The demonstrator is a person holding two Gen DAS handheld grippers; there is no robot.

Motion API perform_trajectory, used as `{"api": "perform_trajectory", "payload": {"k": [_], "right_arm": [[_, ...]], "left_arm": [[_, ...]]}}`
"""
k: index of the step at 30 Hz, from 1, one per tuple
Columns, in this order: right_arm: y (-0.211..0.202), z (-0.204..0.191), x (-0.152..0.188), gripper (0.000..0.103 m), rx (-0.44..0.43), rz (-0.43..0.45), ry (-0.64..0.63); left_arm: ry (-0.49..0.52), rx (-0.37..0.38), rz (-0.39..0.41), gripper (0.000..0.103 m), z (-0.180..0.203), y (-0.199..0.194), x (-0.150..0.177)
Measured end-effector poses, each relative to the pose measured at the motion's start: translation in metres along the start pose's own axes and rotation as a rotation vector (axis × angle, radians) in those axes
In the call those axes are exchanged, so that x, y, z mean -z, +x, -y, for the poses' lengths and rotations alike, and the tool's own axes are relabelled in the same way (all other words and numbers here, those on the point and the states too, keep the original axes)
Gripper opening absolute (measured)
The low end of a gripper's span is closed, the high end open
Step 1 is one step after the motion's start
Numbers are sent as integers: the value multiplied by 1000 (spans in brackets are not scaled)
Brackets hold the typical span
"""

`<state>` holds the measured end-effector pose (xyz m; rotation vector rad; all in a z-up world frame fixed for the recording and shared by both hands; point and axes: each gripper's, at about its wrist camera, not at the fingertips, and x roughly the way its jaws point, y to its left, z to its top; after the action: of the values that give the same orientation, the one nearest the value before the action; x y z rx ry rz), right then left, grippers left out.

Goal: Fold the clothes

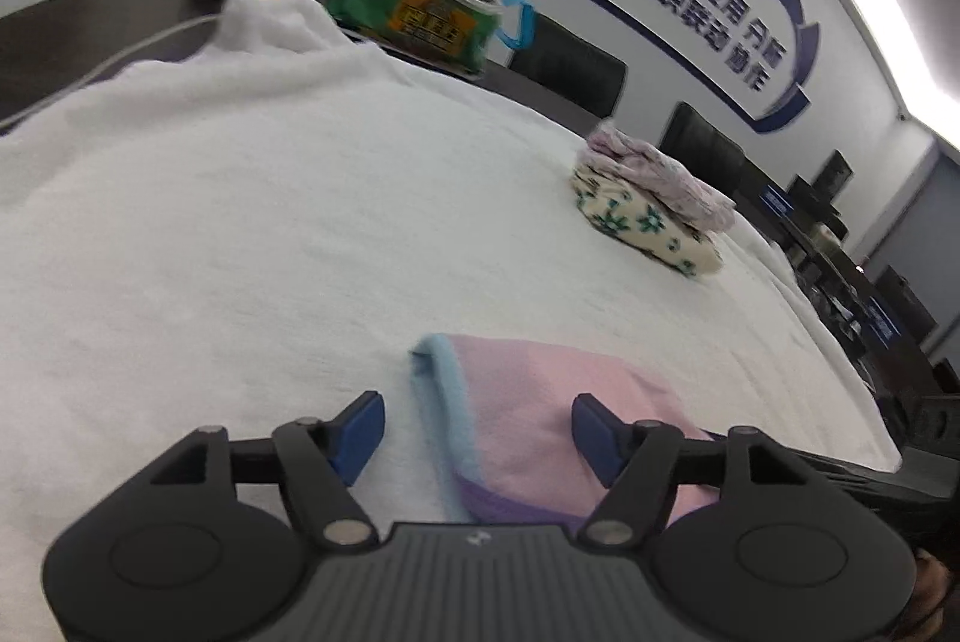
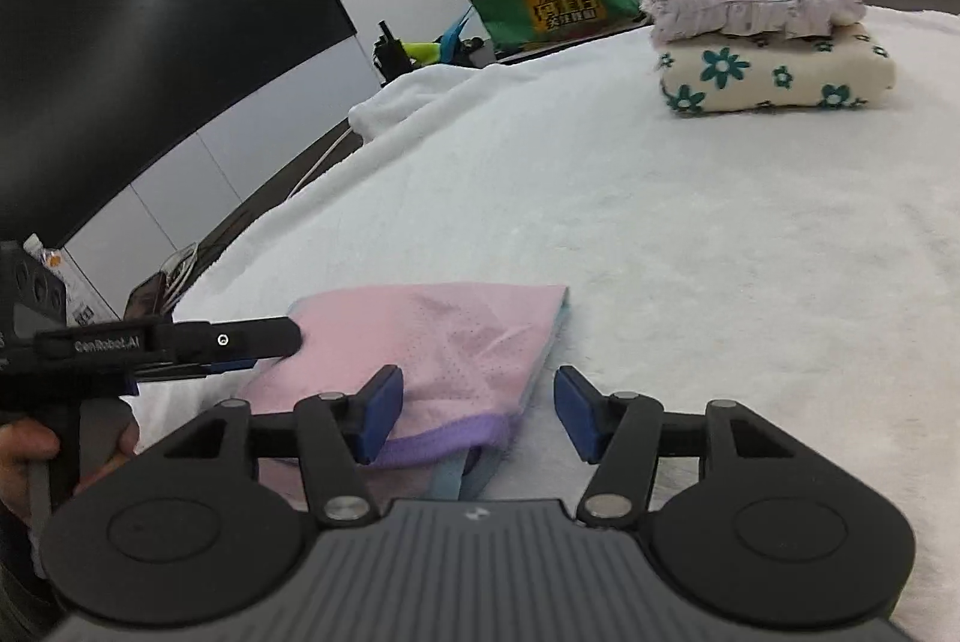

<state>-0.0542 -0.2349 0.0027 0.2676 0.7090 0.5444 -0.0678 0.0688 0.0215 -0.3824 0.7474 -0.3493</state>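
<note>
Low in both frames sits the folded pink mesh garment with blue and purple trim (image 1: 540,402) (image 2: 432,336) on the white towel (image 1: 270,222) (image 2: 660,222), both the left gripper (image 1: 477,429) and right gripper (image 2: 477,414) spread wide, gripping nothing.

We hold our left gripper (image 1: 477,432) low at the bottom centre of its view, jaws spread wide apart. Our right gripper (image 2: 477,417) sits likewise, jaws parted. Our left hand (image 2: 27,453) grips its handle at the lower left.
</note>
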Motion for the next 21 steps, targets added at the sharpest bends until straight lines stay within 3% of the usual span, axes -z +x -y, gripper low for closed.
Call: {"api": "perform_trajectory", "payload": {"k": [1, 3, 7, 12, 14, 15, 16, 19, 21], "right_arm": [[2, -2, 0, 44, -1, 4, -4], [5, -9, 1, 31, -21, -5, -33], [8, -25, 6, 24, -6, -8, -129], [10, -23, 9, 25, -1, 1, -81], [10, -29, 12, 24, 22, 7, -115], [9, -32, 13, 17, 26, 13, -136], [8, -34, 15, 13, 17, 22, -151], [2, -49, 20, 10, 62, 64, -234], [-11, -56, 15, 10, 40, 102, -249]], "left_arm": [[12, 5, -8, 52, 3, 1, 1], [26, 11, -26, 36, 8, 3, 6], [69, -17, -5, 38, 18, 3, 16], [119, -63, 22, 41, 32, 3, 24], [118, -56, 27, 34, 34, 4, 26], [108, -41, 30, 19, 33, 3, 26], [97, -25, 34, 15, 33, 3, 26], [103, 0, 58, 12, 37, -4, 26], [121, 25, 89, 12, 43, -13, 22]]}}
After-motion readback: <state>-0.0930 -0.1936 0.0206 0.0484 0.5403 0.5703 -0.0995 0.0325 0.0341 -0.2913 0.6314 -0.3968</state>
